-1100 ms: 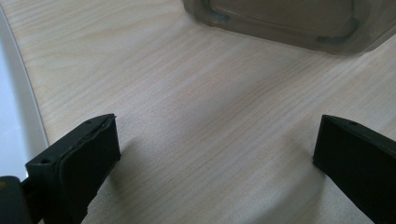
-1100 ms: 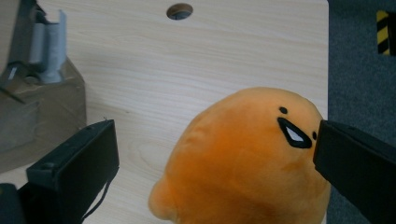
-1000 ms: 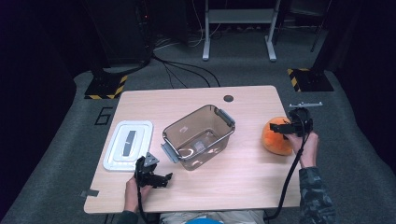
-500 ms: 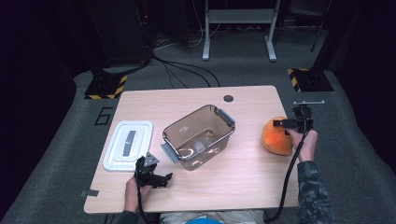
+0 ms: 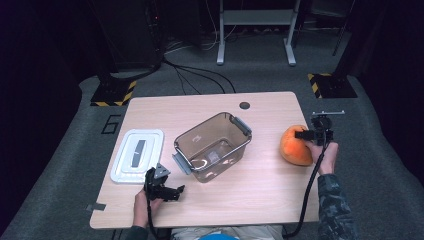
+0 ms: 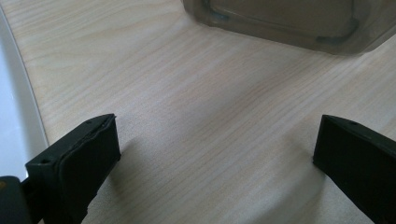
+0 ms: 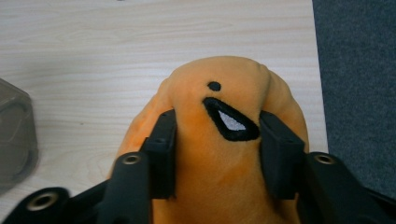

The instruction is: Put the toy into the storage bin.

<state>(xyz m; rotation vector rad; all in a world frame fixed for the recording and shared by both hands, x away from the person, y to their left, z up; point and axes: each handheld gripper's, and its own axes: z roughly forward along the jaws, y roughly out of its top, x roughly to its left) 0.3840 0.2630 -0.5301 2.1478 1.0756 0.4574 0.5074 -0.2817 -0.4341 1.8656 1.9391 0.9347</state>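
**Plush grab looks shallow, could slip**

Right gripper (image 7: 217,135) has just been closing, and its jaws now pinch the orange plush toy (image 7: 224,154) between them, denting the fabric. Toy sits at the table's (image 5: 250,200) right edge, right under that gripper. Risk imo: soft stuffing squishes, so it could slide out on the lift, or snag the clear bin's (image 5: 212,145) rim. Left gripper (image 6: 215,163) rests wide open w/ nothing in it, lid (image 5: 137,155) just beside it. No readable text on anything.
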